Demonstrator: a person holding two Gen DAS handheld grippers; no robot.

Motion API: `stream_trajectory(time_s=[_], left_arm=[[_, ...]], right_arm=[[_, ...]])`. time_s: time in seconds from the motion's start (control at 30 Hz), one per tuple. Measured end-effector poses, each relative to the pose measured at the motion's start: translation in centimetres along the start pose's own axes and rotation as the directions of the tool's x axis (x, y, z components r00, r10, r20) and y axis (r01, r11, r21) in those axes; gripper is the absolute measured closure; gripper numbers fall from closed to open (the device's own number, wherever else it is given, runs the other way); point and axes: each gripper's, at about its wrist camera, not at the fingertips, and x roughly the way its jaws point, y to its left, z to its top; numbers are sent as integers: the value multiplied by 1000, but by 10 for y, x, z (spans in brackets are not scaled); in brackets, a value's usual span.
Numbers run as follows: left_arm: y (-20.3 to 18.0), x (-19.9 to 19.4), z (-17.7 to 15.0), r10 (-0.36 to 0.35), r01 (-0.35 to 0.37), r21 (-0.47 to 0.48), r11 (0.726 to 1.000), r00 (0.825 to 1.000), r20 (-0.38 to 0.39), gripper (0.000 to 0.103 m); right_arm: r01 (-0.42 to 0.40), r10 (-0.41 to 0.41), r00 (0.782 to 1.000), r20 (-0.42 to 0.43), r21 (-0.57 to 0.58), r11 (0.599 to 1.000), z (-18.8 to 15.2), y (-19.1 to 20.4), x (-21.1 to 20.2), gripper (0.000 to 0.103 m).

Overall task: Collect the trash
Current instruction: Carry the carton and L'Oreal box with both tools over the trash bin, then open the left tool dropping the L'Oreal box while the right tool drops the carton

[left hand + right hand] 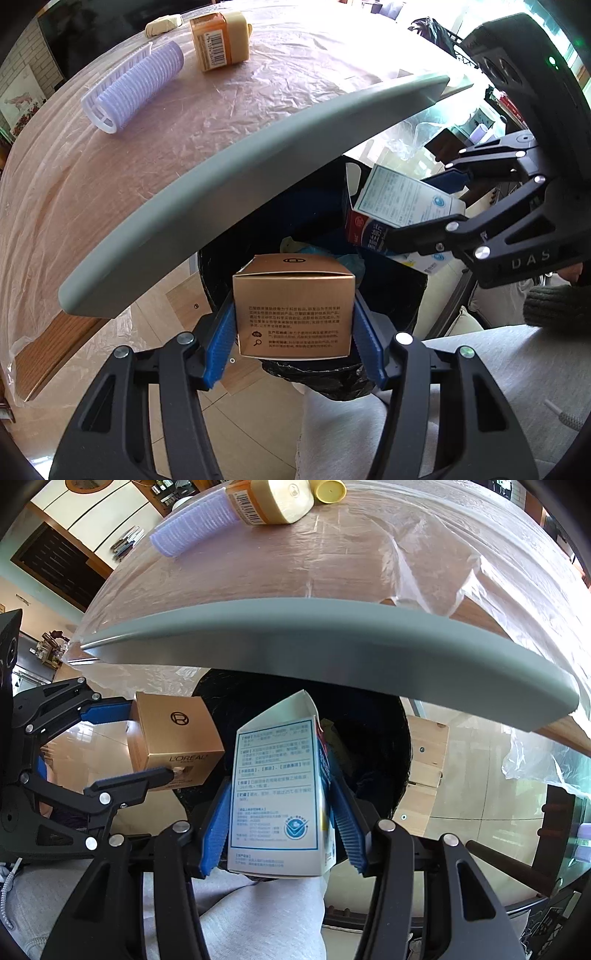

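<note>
Under the table edge (221, 177) sits the black-lined bin (388, 295). The left gripper (293, 325) clamps a gold L'Oréal box (293, 306), the right gripper (282, 808) a white-and-blue carton (275, 794) — both over the opening. Released together, they could collide and one tumble outside.

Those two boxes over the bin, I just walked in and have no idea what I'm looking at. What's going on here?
A person with a gripper in each hand is clearing trash. The left gripper is clamped on a gold carton, and the right gripper on an opened white and blue carton. Both are held below the table edge, over the black-lined trash bin, not yet released. A purple hair roller and an orange bottle remain on the table.
</note>
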Motion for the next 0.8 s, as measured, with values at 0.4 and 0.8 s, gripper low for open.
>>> stream_trajectory(time_s=[0.4, 0.8], left_arm=[[0, 10, 3, 1, -1, 5, 1000, 1000, -8, 44], [3, 7, 6, -38, 38, 5, 999, 999, 10, 39]], right_arm=[[18, -18, 1000, -11, 13, 1000, 6, -6, 6, 51], [13, -14, 1000, 11, 48, 999, 4, -13, 1, 39]])
